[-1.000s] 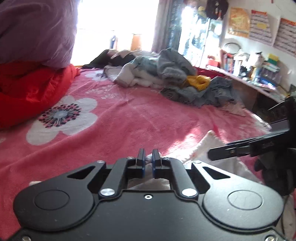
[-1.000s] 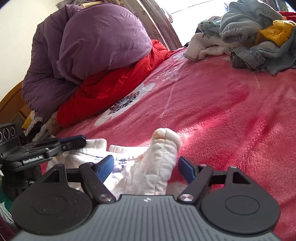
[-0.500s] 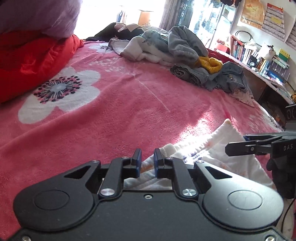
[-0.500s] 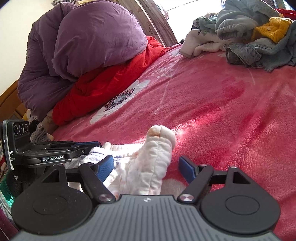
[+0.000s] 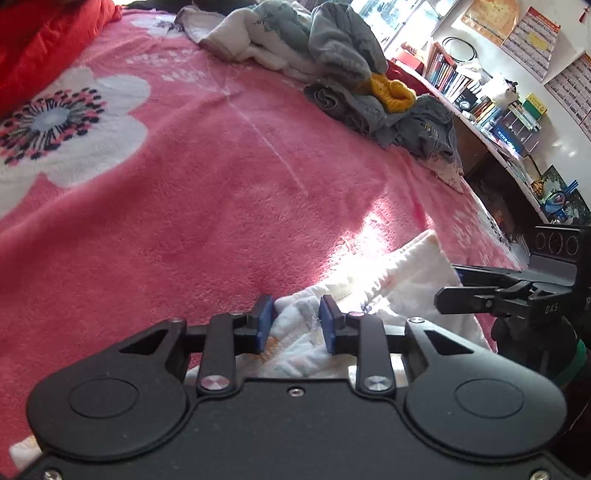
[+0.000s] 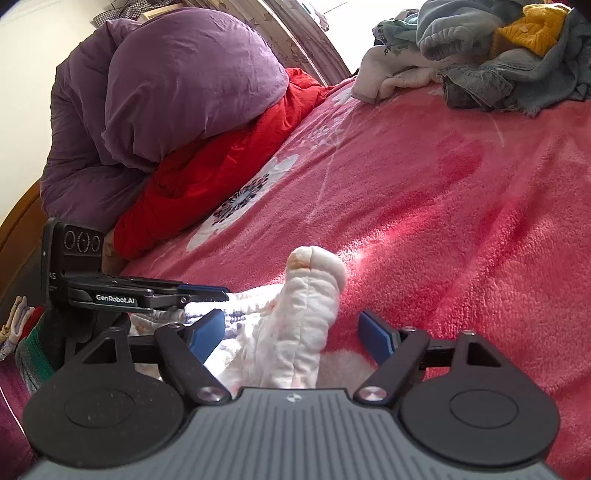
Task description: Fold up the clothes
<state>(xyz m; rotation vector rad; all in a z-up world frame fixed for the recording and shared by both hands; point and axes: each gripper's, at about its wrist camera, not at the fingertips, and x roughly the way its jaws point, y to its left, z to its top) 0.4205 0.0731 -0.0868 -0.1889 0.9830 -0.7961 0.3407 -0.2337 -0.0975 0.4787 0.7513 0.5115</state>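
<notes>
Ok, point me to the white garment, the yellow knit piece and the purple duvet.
white garment [image 6: 310, 302], right wrist view, on its raised padded fold.
yellow knit piece [image 5: 393, 94], left wrist view, on its middle, in the clothes pile.
purple duvet [image 6: 184, 96], right wrist view, on its bulging front.

I count 2 tools, left [image 5: 295, 325] and right [image 6: 293, 332], 1 white garment [image 6: 306, 314], 1 clothes pile [image 5: 347, 81], 1 purple quilt [image 6: 166, 107], 1 red quilt [image 6: 207, 184].

Strong daylight is admitted from the far window [image 6: 314, 14], which is blown out to white. A glaring sunlit patch is cast across the blanket [image 5: 362, 236] and the white garment [image 5: 410, 266]. Straight lines are bowed at the edges by fisheye distortion, and the corners are slightly softened.
</notes>
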